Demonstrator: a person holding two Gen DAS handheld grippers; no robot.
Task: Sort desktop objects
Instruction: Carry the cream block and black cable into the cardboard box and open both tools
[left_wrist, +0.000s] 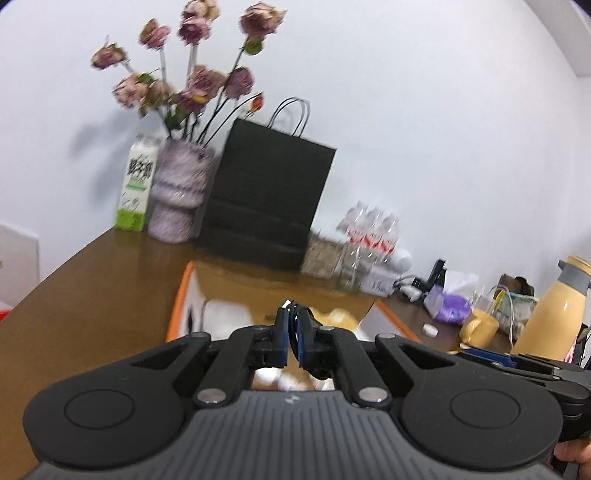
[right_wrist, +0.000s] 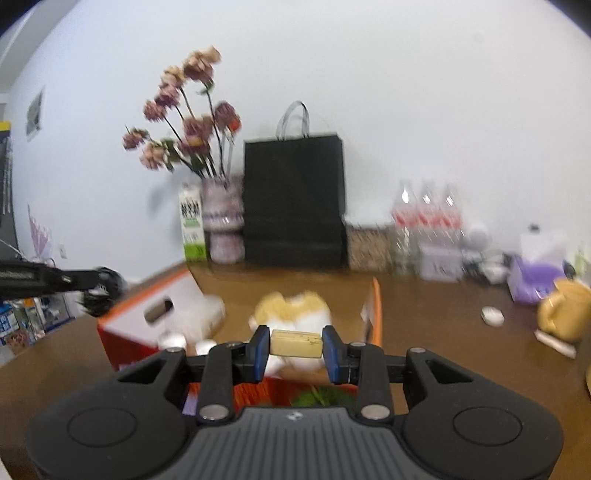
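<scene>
My right gripper (right_wrist: 295, 345) is shut on a small tan block (right_wrist: 295, 343), held above an open orange-and-white cardboard box (right_wrist: 147, 314) on the brown table. Inside the box lies a yellow-and-white plush toy (right_wrist: 291, 306). My left gripper (left_wrist: 293, 332) is shut on a thin black looped thing, perhaps a cable (left_wrist: 293, 308), above the same box (left_wrist: 177, 306). The left gripper also shows at the left of the right wrist view (right_wrist: 99, 286), holding a dark bundle.
At the back stand a black paper bag (right_wrist: 293, 199), a vase of dried roses (right_wrist: 223, 229), a milk carton (right_wrist: 192, 225) and water bottles (right_wrist: 424, 218). To the right are a yellow mug (right_wrist: 565, 310), a purple pack (right_wrist: 532, 280), a small white item (right_wrist: 492, 316) and a yellow thermos (left_wrist: 557, 306).
</scene>
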